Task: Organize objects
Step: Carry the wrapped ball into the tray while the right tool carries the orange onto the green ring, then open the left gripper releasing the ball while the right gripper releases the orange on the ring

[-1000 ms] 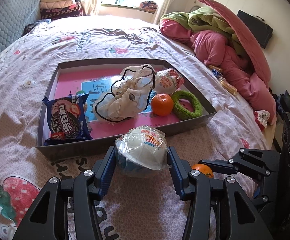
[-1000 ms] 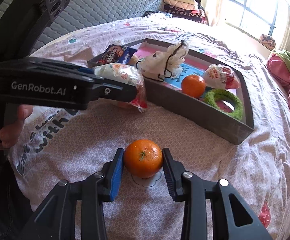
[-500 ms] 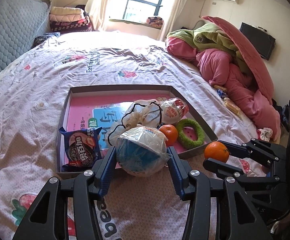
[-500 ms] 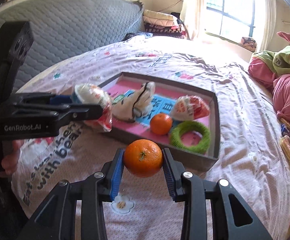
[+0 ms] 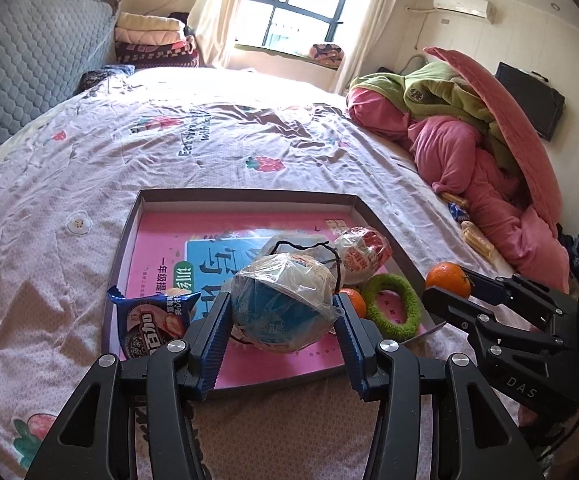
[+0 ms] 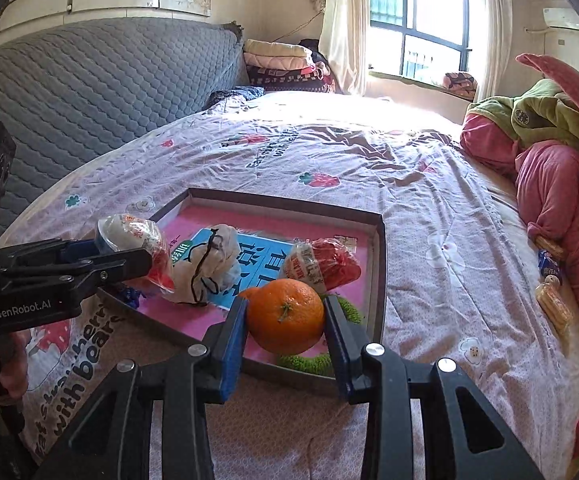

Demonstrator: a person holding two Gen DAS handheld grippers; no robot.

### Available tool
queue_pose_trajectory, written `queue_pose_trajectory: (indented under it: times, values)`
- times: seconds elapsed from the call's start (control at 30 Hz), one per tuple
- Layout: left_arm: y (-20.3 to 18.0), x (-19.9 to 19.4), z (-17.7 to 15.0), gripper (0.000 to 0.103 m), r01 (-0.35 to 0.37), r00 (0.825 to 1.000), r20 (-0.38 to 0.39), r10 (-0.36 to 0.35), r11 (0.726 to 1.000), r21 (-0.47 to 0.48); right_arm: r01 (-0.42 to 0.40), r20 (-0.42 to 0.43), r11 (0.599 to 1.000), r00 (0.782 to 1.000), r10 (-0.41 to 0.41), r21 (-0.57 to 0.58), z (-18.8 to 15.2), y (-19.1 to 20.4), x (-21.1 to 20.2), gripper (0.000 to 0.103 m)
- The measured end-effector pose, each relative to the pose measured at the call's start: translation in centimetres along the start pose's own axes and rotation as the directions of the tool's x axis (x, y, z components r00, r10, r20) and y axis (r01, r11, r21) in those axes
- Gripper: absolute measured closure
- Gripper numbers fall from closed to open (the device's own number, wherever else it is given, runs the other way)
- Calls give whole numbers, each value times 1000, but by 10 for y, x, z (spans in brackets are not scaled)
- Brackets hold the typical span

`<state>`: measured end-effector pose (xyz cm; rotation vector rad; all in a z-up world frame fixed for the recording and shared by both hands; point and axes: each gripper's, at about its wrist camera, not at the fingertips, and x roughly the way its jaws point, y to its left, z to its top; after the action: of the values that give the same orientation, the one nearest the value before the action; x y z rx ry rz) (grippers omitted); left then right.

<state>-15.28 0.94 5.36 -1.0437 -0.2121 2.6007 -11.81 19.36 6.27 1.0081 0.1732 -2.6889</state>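
Two grips are loaded as I watch: my left gripper (image 5: 281, 312) has its ribbed blue pads clamped on a round blue-and-white ball in crinkly clear plastic wrap (image 5: 283, 304), above the shallow grey cardboard tray (image 5: 249, 196) on the pink floral bedsheet (image 5: 209, 140). My right gripper (image 6: 285, 320) pinches a dimpled orange mandarin (image 6: 285, 316) over the tray's near rim, beside the fuzzy green ring (image 5: 391, 306).

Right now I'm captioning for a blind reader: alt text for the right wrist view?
The right tongs grip an orange above the near edge of a shallow tray on a bed, where a green ring and wrapped snacks lie.
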Motion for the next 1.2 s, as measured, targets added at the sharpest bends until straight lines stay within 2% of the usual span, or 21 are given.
queue_pose_trajectory:
  times: [0.53,1.2]
  values:
    - [-18,33,-9,51,-20,998,-59,22,999,33,12,-78,1000,997,-12,2,-9,-15,37,65]
    - [-18,56,-14,51,-38,994,-100,39,999,18,37,-128,999,991,-34,19,-18,-18,62,65]
